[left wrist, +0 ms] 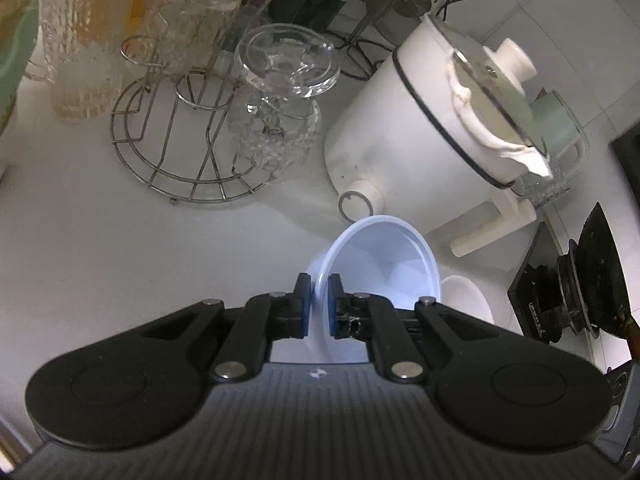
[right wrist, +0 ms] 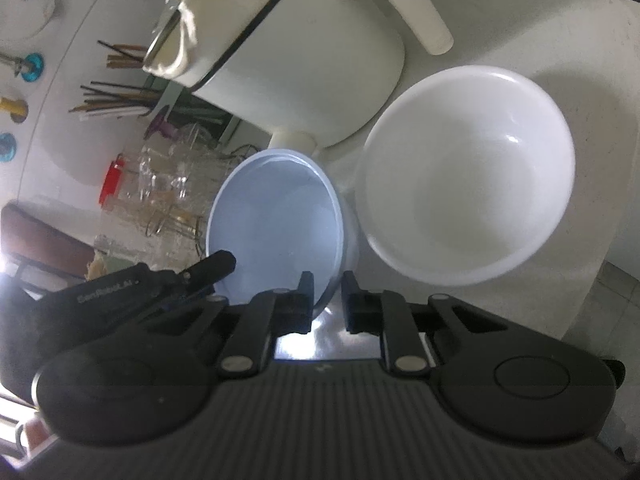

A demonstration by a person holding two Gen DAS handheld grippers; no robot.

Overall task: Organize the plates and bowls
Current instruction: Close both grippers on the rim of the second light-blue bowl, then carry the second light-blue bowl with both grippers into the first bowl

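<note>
Grippers come nearest in both wrist views. The left gripper (left wrist: 319,306) is clenched on the rim of a pale blue bowl (left wrist: 384,264), one blue pad on the outside of the wall and one inside, and the bowl hangs tilted with its mouth turned toward the right of that view. In the right wrist view the right gripper (right wrist: 327,304) has its jaws nearly closed at the near edge of the same pale blue bowl (right wrist: 276,220); its left finger lies against the rim, but whether both pads press on the wall cannot be told. The left gripper (right wrist: 208,270) shows there too, reaching in from the left onto the bowl's rim.

Just beside the blue bowl, to its right, a larger white bowl (right wrist: 466,176) stands on the white countertop (left wrist: 100,248), its rim close to the blue one. Behind both is a white electric pot (left wrist: 404,128) with a glass lid and a stubby handle. Farther left stand a wire rack (left wrist: 176,136) and clear glass cups (left wrist: 280,100).
</note>
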